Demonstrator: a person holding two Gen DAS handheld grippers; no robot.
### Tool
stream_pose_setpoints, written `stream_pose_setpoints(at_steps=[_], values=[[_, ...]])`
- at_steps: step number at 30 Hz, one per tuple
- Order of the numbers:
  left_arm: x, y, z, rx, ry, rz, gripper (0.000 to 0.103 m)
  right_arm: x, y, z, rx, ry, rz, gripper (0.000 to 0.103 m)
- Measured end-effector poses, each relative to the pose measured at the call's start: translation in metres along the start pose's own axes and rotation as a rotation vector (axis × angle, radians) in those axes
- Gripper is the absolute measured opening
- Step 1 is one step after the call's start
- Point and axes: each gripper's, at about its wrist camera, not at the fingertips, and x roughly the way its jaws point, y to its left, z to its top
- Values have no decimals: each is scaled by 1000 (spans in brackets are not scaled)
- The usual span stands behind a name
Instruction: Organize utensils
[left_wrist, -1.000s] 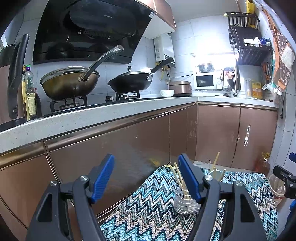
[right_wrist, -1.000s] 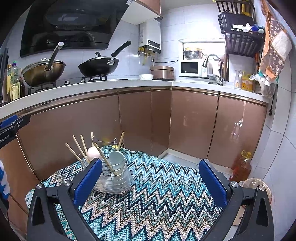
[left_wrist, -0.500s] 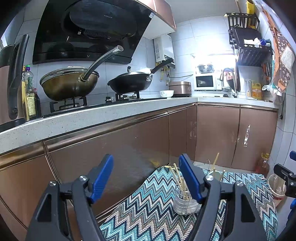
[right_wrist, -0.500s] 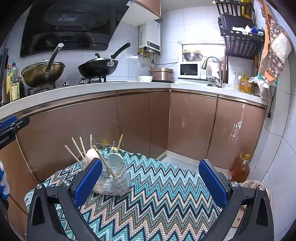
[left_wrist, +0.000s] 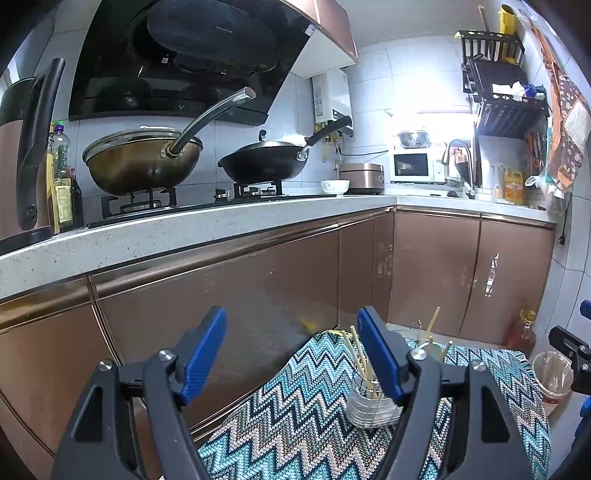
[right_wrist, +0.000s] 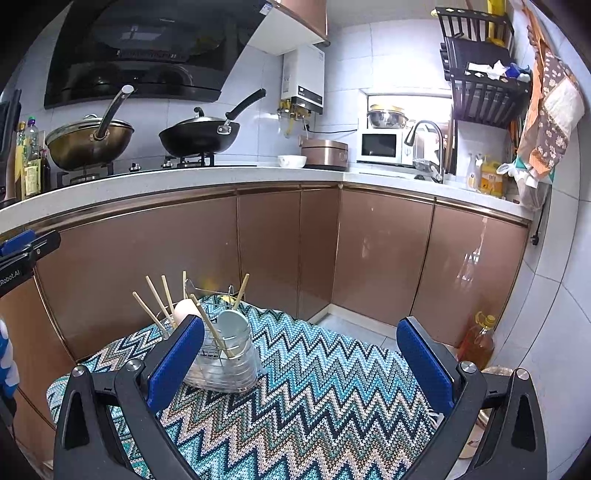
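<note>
Left claw (left_wrist: 291, 350) spread, empty; chopsticks (left_wrist: 356, 352) upright in wire holder (left_wrist: 369, 406) on zigzag cloth (left_wrist: 314, 417)

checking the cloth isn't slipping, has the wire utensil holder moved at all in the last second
No. In the right wrist view the wire utensil holder sits on the same zigzag stripes of the cloth, just as before.

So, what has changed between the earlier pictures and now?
Almost nothing. The right wrist view sits slightly lower over the zigzag cloth. Nothing was gripped or released: left gripper and right gripper remain open and empty, and the wire utensil holder with chopsticks has not moved.
</note>
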Motion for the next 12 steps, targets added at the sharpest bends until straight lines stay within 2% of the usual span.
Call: stream_pose_setpoints(at_steps=[12], values=[[-1,4,1,-20,9,0,72,-4,1,2,-9,-9,-5,102]])
